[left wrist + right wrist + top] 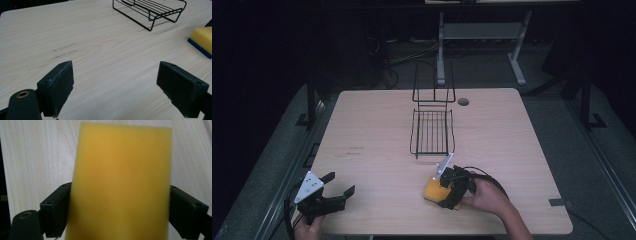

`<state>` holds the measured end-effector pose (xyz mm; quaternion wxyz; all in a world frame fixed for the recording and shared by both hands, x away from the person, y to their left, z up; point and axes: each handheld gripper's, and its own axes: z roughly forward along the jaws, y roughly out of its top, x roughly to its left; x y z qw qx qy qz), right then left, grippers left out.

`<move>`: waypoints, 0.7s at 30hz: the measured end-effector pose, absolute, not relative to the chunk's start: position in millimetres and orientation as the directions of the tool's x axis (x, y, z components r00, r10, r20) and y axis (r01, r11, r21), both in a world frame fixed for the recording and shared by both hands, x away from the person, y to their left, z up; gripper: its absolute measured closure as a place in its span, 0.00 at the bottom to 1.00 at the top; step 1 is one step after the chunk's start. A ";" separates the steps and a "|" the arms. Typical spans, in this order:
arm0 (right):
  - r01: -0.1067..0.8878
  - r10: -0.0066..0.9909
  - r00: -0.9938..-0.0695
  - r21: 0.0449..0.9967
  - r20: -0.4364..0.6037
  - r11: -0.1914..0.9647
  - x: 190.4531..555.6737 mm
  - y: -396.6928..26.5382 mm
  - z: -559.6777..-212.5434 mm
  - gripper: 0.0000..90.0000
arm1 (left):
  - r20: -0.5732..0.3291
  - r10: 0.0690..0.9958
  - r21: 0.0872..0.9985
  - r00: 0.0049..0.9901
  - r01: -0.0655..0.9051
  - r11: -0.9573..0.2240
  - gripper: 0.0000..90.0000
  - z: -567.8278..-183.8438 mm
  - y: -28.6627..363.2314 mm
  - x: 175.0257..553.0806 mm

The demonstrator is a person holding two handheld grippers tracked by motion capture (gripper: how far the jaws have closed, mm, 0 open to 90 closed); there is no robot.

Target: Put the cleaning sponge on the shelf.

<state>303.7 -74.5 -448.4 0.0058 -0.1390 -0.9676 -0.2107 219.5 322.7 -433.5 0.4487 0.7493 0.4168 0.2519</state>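
Note:
A yellow sponge (431, 189) with a blue underside lies flat near the table's front edge, right of centre. It fills the middle of the right gripper view as a big yellow sponge (122, 170). My right gripper (435, 192) straddles it, one jaw at each long side, spread wide with no squeeze showing. The same right gripper (120, 210) has both pads right at the sponge's edges. My left gripper (342, 182) stands open at the front left, with bare wood between its jaws. From the left gripper (115, 87) the sponge (202, 37) lies off to the right.
A black wire rack (432, 131) with an upright back stands at the table's middle, just beyond the sponge, and shows as a rack (150, 10) at the top of the left gripper view. A round cable hole (463, 101) lies by the far edge of the wooden table (377, 130).

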 end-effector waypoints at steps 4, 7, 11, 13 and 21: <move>0.271 0.268 -0.961 0.406 0.066 0.873 303.7 -75.0 -449.0 0.17 | 0.006 0.850 0.881 0.527 0.399 -0.253 0.15 -433.6 322.8 219.7; 0.268 0.265 -0.962 0.408 0.066 0.873 303.2 -75.2 -448.6 0.19 | 0.005 0.850 0.882 0.526 0.399 -0.252 0.15 -433.6 322.6 219.7; 0.265 0.262 -0.963 0.409 0.064 0.873 303.1 -75.5 -448.4 0.21 | 0.003 0.851 0.882 0.526 0.399 -0.250 0.15 -433.5 322.6 219.4; 0.265 0.263 -0.963 0.409 0.063 0.873 303.0 -75.5 -448.3 0.21 | 0.003 0.851 0.882 0.525 0.399 -0.250 0.15 -433.6 322.6 219.5; 0.257 0.257 -0.965 0.410 0.057 0.875 302.8 -76.2 -447.4 0.23 | 0.004 0.851 0.882 0.526 0.398 -0.250 0.15 -433.5 323.0 219.5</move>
